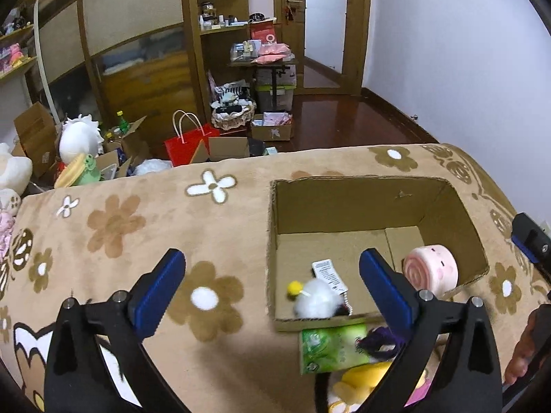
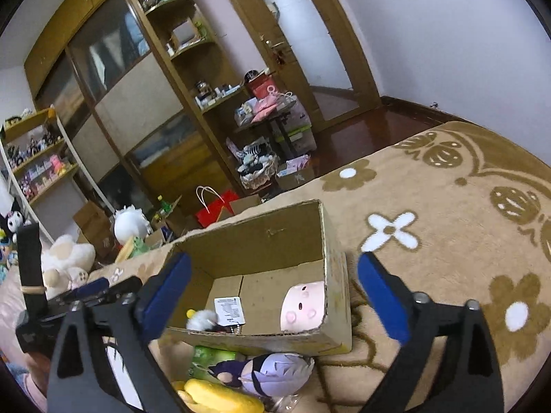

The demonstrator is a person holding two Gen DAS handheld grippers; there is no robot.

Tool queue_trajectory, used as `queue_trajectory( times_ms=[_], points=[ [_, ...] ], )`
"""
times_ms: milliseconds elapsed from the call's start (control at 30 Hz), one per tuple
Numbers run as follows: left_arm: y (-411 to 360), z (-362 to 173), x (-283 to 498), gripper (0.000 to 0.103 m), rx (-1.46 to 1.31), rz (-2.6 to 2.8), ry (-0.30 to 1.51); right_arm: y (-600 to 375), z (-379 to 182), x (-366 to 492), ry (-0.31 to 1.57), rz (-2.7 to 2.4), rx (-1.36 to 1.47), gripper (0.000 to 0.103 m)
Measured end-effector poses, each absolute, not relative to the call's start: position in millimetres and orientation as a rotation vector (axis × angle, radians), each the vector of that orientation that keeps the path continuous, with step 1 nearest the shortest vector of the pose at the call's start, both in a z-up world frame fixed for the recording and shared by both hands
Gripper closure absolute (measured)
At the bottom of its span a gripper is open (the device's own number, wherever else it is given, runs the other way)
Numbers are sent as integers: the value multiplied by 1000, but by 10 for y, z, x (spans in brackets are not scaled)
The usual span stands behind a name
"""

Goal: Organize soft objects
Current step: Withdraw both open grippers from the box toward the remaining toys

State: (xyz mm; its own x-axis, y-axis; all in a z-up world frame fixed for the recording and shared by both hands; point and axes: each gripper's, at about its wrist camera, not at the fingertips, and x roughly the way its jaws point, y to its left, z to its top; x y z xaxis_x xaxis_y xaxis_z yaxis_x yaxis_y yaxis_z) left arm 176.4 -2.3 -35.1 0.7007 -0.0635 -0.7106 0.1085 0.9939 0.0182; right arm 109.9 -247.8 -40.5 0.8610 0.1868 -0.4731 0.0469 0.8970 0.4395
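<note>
An open cardboard box [image 1: 378,203] [image 2: 261,237] stands on the flowered tan blanket. Inside lie a pink roll-shaped plush [image 1: 432,270] [image 2: 303,306] and a small white fluffy plush with a yellow pompom and a tag [image 1: 315,297] [image 2: 203,320]. In front of the box lie a green packet [image 1: 330,346] [image 2: 210,356], a purple-haired doll [image 2: 272,371] [image 1: 378,342] and a yellow plush [image 1: 361,382] [image 2: 220,397]. My left gripper [image 1: 272,292] is open and empty above the box's left front corner. My right gripper [image 2: 273,297] is open and empty above the box's front.
The blanket [image 1: 172,241] ends at a far edge, beyond which lies a cluttered floor with cardboard boxes, a red bag [image 1: 189,143] and plush toys [image 1: 79,137]. Wooden cabinets and a door stand behind. The right gripper's tip [image 1: 530,237] shows at the left view's right edge.
</note>
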Motion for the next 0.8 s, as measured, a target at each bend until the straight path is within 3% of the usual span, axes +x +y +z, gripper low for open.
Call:
queue_trajectory(
  times_ms=[800],
  points=[
    [-44,-277,1167,3,64,-207,856,-2330,-263,683,591,98,411,0]
  ],
)
